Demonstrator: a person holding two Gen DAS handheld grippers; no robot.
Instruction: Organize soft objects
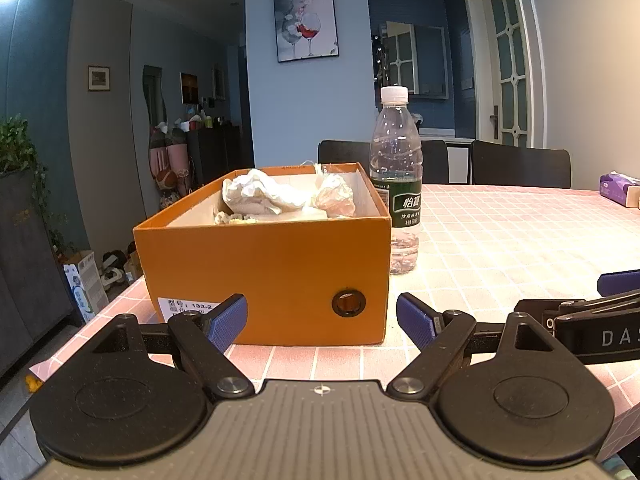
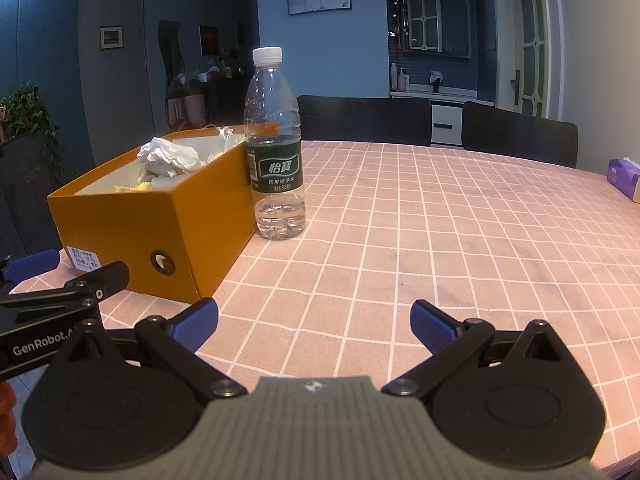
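**A:** So where's it at? Both the left gripper (image 1: 322, 322) and right gripper (image 2: 314, 326) have their fingers spread, holding nothing.

**B:** Looks like the tail end imo. The crumpled soft stuff (image 1: 264, 196) is already piled inside the orange box (image 1: 264, 272) near the surface's left edge, water bottle (image 2: 275, 148) just beside it.

**A:** Next move?

**B:** Can't spot anything soft lying loose on the pink checked surface (image 2: 440, 240). Maybe the tissue pack (image 2: 624, 174) at the far right edge, that'd be a long reach.
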